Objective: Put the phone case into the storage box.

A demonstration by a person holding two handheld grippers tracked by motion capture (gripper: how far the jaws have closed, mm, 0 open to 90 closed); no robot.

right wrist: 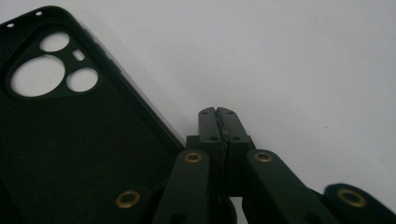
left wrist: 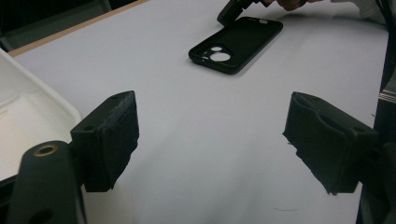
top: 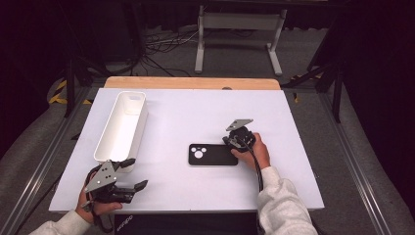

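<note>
A black phone case (top: 213, 154) lies flat on the white table, its camera cut-outs toward the left. My right gripper (top: 231, 142) is low over the table at the case's far right corner, jaws shut with nothing between them. In the right gripper view the closed tips (right wrist: 218, 113) sit just beside the long edge of the case (right wrist: 60, 121); whether they touch it I cannot tell. My left gripper (top: 138, 173) hovers near the table's front left, open and empty. In the left gripper view its pads (left wrist: 114, 135) stand wide apart, with the case (left wrist: 236, 44) and the right gripper (left wrist: 229, 11) farther off.
A long white tray (top: 137, 128) stands at the left of the table, just beyond the left gripper; its rim (left wrist: 56, 95) is close to the left jaw. A wooden strip (top: 191, 83) edges the table's far side. White tabletop lies between the two grippers.
</note>
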